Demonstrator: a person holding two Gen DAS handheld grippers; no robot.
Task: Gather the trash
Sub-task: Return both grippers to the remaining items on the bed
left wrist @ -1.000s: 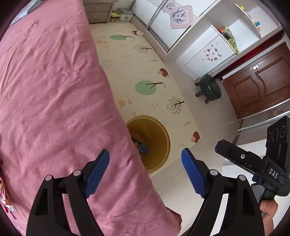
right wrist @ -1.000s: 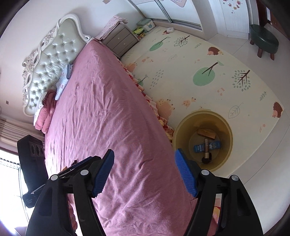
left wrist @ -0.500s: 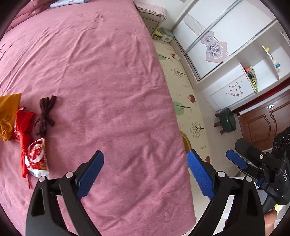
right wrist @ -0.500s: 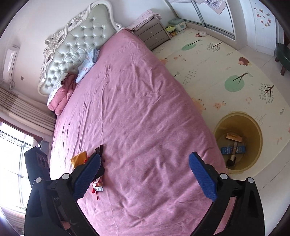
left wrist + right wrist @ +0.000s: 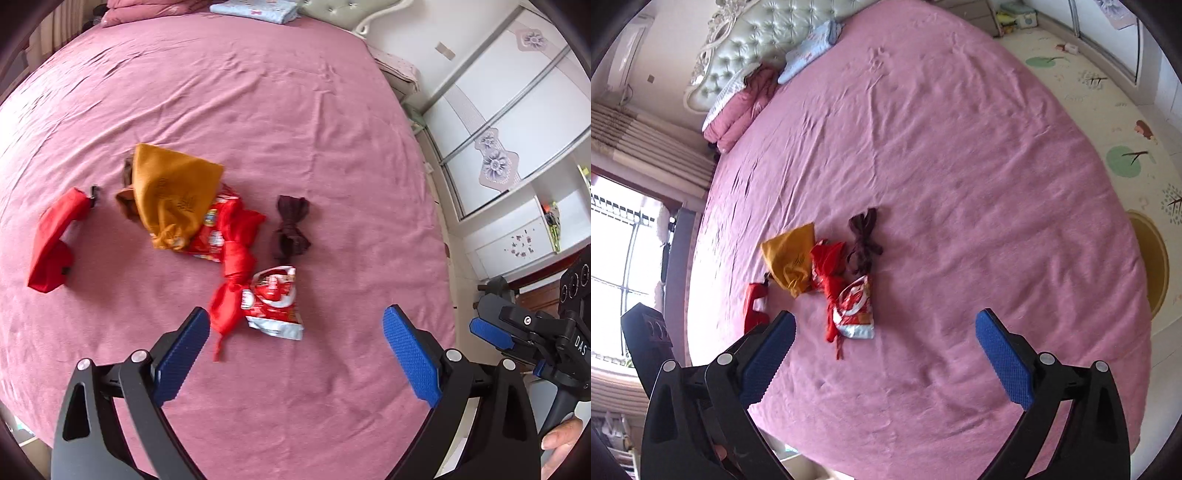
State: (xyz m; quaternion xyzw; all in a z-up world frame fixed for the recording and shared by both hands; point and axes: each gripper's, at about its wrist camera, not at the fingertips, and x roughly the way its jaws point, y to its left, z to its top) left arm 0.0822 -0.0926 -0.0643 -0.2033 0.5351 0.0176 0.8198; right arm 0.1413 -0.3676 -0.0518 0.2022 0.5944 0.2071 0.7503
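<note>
A pile of items lies on the pink bed (image 5: 332, 129): a red and white snack wrapper (image 5: 275, 301), a second red wrapper (image 5: 208, 236) under an orange pouch (image 5: 171, 192), a red cloth strip (image 5: 236, 266), a dark brown bow (image 5: 291, 227) and a red pouch (image 5: 53, 240). My left gripper (image 5: 295, 350) is open and empty just short of the snack wrapper. My right gripper (image 5: 886, 354) is open and empty, farther back, with the snack wrapper (image 5: 855, 308) ahead on the left. The right gripper also shows in the left wrist view (image 5: 491, 334).
The yellow trash bin (image 5: 1150, 266) stands on the play mat (image 5: 1108, 110) past the bed's right edge. Pillows and a headboard (image 5: 750, 40) are at the far end. White wardrobes (image 5: 517, 92) line the wall.
Both grippers have swung from the bin and floor side toward the bed's middle. The pile of items is now in front of both, closer than half a second ago.
</note>
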